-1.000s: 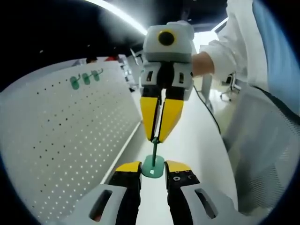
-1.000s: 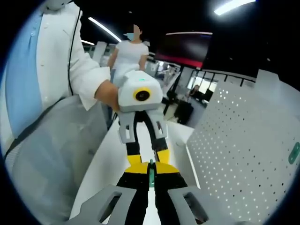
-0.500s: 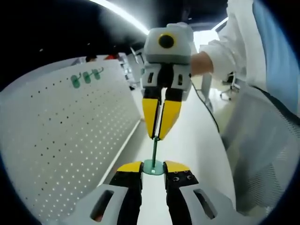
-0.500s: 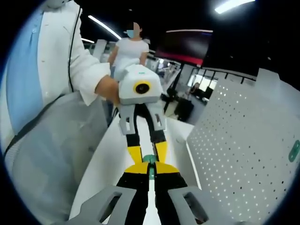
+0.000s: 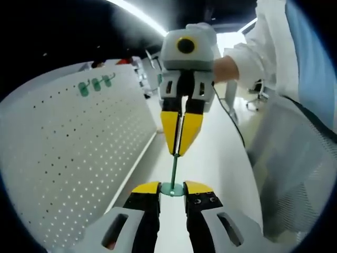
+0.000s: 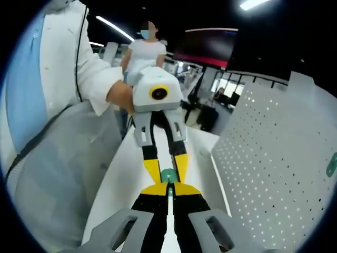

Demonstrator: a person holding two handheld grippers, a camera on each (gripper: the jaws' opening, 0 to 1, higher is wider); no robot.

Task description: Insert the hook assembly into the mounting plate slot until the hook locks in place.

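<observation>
The green hook assembly is held in the air between both grippers. Its round base [image 5: 172, 188] sits between the yellow tips of my left gripper [image 5: 172, 187], which is shut on it. Its thin rod [image 5: 174, 167] rises to my right gripper [image 5: 177, 153], whose yellow fingers [image 5: 169, 129] are shut on the rod's end. In the right gripper view my right gripper [image 6: 168, 190] pinches the rod [image 6: 169, 193], and the left gripper [image 6: 168, 179] faces it with the green base [image 6: 168, 174] in its tips. The white perforated mounting plate [image 5: 68, 153] stands to the side, upright.
Three green hooks [image 5: 95, 84] hang near the plate's top edge, and another green piece [image 6: 331, 164] shows on the plate [image 6: 274, 158]. A white tabletop [image 5: 221, 153] runs beneath. The person's white sleeve [image 5: 247, 58] is close, and another person [image 6: 145, 55] stands behind.
The two grippers have drawn slightly apart along the rod. In the right gripper view the green base has come into sight between the left gripper's fingers. Both grips are unchanged.
</observation>
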